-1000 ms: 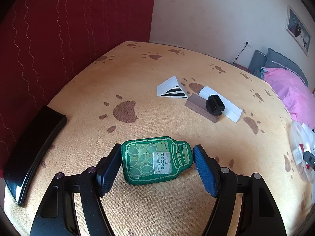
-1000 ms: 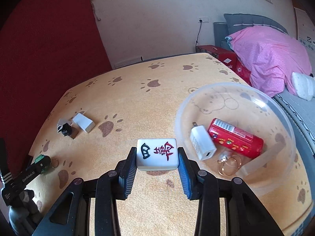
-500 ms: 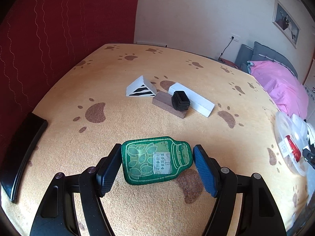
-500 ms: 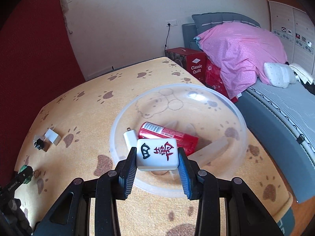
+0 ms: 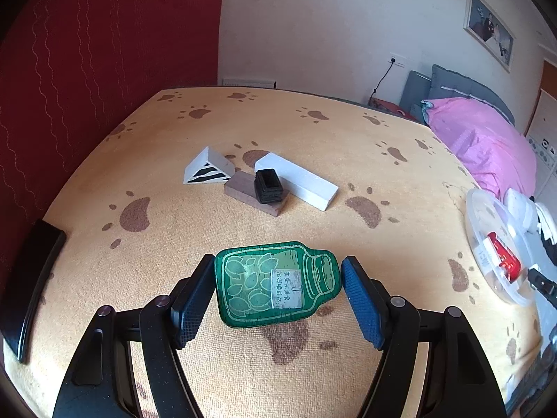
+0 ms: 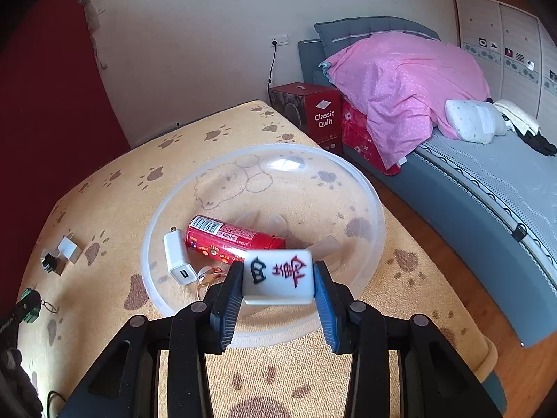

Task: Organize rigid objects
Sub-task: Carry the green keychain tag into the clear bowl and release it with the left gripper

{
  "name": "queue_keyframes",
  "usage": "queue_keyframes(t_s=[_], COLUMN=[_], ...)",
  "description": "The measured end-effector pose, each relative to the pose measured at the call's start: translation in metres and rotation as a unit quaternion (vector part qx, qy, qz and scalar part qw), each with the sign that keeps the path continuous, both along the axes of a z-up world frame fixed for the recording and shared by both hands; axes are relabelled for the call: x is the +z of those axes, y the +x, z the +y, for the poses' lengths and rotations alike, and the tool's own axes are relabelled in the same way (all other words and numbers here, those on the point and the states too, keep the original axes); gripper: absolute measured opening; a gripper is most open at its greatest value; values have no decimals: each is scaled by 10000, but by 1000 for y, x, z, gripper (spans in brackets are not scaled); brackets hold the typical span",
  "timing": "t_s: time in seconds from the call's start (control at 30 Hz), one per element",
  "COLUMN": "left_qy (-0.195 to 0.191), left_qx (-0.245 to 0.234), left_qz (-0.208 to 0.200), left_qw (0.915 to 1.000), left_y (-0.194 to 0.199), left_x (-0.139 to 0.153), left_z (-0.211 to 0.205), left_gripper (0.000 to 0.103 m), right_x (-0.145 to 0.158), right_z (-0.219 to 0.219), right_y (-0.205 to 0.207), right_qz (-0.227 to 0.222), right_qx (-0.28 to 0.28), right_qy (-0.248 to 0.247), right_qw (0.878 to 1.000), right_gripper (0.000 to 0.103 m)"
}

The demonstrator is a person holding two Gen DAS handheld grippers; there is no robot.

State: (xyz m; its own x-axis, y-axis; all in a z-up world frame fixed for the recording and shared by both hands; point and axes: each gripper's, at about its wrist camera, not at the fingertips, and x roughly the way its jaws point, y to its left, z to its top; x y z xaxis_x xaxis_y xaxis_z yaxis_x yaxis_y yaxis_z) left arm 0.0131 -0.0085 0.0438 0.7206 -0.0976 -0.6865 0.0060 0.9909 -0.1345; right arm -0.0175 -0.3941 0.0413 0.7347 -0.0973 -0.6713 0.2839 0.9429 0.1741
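Observation:
My left gripper is shut on a flat green bottle-shaped tag and holds it above the orange paw-print table. My right gripper is shut on a white mahjong tile with black and red characters, held over the near rim of a clear plastic bowl. The bowl holds a red tube, a white USB charger and a ring. The bowl also shows at the right edge of the left wrist view.
A striped white wedge, a brown block with a black cap on it and a white bar lie mid-table. A black slab lies at the left edge. A bed with pink bedding stands beyond the table's right edge.
My right gripper has carried the tile from beside the bowl to over its near rim and the tile now tilts. My left gripper has risen and moved right with the green tag.

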Motion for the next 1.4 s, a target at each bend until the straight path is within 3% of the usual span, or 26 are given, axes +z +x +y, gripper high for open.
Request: queue_keyframes(t_s=[0.1,0.4,0.73,1.1,1.4], left_qy=[20,144,182,185,163], left_qx=[-57,-312,-1046,-2321,-2929], left_qz=[-1,-48,-100,3,51], left_qw=[10000,9994,9943,9725,9560], left_y=[0,1,3,1,6], left_x=[2,11,24,25,19], left_z=[-8,-38,-98,-185,-233], left_gripper=[73,73,73,73,73], right_x=[3,-5,-4,-6,-13], right_z=[-2,-13,-20,-32,-37], right_y=[-2,-3,-9,-12,-11], right_qz=[-148,-157,-365,-517,-455], right_qx=[-7,0,-190,-542,-645], right_qy=[-76,-20,-317,-458,-358], right_qw=[9999,9999,9987,9961,9962], right_gripper=[62,63,64,66,67])
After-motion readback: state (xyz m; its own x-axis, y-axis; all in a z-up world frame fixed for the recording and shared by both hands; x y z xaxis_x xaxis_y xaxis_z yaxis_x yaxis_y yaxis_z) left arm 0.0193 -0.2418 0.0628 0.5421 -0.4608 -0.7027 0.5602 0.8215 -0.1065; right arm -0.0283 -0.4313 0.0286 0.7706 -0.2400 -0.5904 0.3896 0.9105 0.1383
